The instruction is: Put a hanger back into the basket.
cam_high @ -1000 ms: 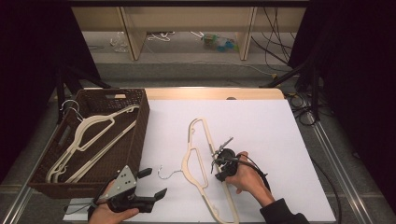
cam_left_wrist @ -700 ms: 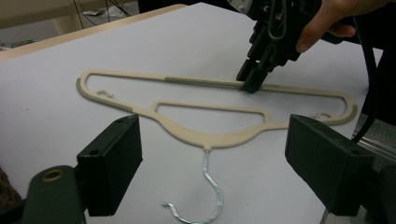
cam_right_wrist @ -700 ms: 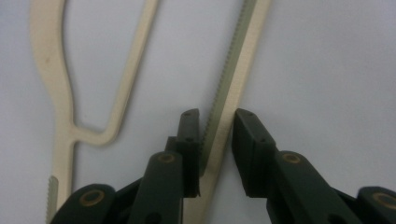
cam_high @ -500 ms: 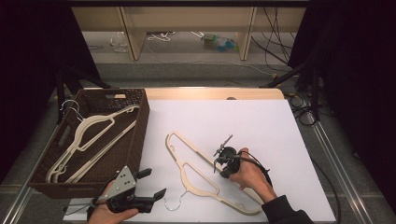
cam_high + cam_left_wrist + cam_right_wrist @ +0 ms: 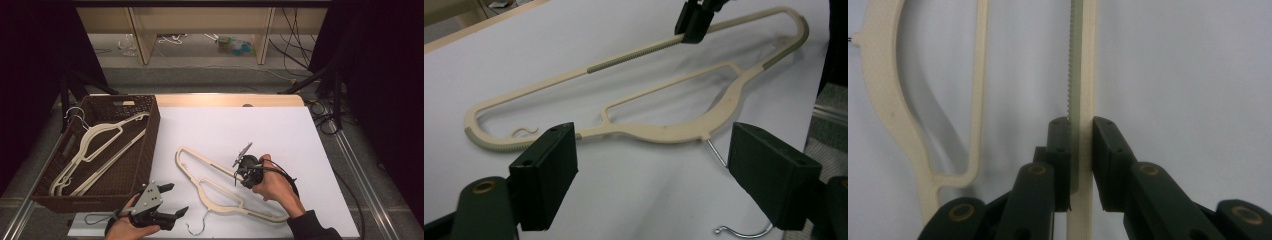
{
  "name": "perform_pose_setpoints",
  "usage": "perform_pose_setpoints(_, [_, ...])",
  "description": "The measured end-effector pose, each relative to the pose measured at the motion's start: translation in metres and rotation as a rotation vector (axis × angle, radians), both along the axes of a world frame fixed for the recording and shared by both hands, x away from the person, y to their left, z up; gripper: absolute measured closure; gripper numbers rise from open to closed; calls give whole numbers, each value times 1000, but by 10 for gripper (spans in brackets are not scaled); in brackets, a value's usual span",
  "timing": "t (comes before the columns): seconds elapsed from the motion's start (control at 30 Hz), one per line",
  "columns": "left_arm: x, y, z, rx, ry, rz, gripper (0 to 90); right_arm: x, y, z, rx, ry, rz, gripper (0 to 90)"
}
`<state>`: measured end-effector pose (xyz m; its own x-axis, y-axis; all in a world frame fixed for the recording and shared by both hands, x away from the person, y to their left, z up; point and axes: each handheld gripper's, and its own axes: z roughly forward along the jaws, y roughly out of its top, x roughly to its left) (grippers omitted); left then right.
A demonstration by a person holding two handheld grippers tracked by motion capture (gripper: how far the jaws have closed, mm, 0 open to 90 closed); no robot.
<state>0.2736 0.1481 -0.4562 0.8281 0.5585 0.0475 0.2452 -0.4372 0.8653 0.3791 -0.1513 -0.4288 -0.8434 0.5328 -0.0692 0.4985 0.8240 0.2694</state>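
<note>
So the right hand-held gripper (image 5: 243,169) is clamped on the bottom bar of a cream plastic clothes hanger (image 5: 220,192) lying on the white table (image 5: 280,130). The left hand-held gripper (image 5: 172,200) sits wide open near its metal hook. More hangers fill the brown wicker basket (image 5: 131,165).

The work surface is a table (image 5: 300,125) covered by a white sheet, with a strip of bare wood exposed along its far edge. A brown woven basket (image 5: 150,145) is placed on the left part of the table, at the left edge of the white sheet. A cream plastic hanger (image 5: 220,192) is laid flat on the white sheet, right of the basket and near the front edge, with its long axis set diagonally from the left-centre toward the front right. Its metal hook (image 5: 197,227) is directed toward the front edge. The far and right portions of the sheet are left bare.
</note>
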Motion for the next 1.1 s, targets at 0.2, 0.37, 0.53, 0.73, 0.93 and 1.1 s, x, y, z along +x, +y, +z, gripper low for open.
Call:
perform_pose_setpoints(0.2, [11, -16, -7, 68, -7, -54, 215, -2, -5, 12, 2, -25, 6, 794])
perform_pose_setpoints(0.37, [21, -32, -11, 178, -61, -93, 226, -3, -8, 21, 4, -41, 22, 794])
perform_pose_setpoints(0.53, [25, -44, -16, 231, -104, -120, 248, -5, -10, 26, 8, -57, 33, 794])
perform_pose_setpoints(0.73, [28, -50, -21, 266, -101, -124, 247, -6, -10, 28, 12, -59, 33, 794])
perform_pose_setpoints(0.93, [30, -57, -23, 312, -130, -143, 248, -7, -10, 31, 13, -60, 43, 794])
perform_pose_setpoints(1.1, [33, -64, -25, 360, -143, -163, 265, -7, -11, 32, 19, -58, 45, 793])
